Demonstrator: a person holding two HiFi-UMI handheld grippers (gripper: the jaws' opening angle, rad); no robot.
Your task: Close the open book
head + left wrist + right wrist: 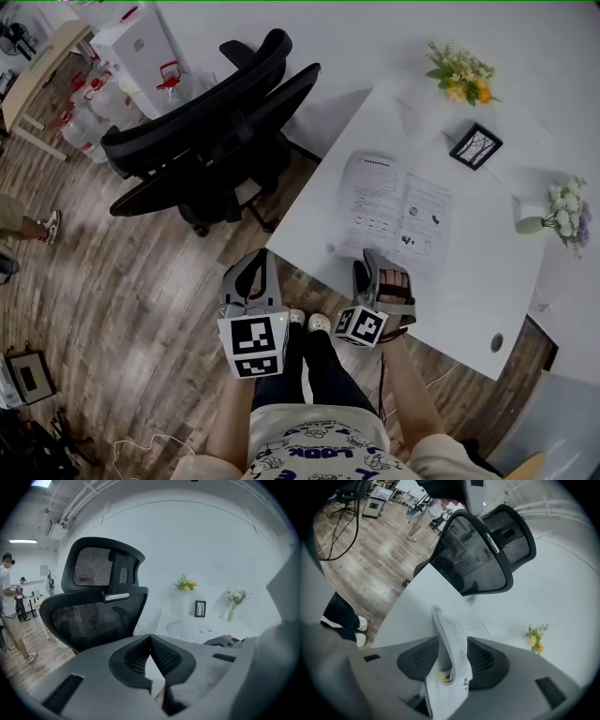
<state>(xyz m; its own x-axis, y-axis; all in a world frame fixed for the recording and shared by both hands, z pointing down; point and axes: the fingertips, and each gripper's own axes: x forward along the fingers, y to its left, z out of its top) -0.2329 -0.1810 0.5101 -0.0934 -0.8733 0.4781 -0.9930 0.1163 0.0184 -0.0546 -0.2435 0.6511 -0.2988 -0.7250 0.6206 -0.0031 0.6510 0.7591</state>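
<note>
Thin white paper book (394, 211) of printed pages lying open on the smooth white bench (469, 309), near pages curled upright between the right gripper (452, 644)'s ribbed grey jaws, which stand parted and do not pinch, left gripper (150, 637)'s jaws closed together, empty, above the wood-grain floor (141, 281).

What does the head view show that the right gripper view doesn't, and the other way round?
Head view only: the picture frame and white-flower vase. Right gripper view only: a page standing up between the right tongs, and people far off. Both: the open book, white table, black chair, yellow flowers.
</note>
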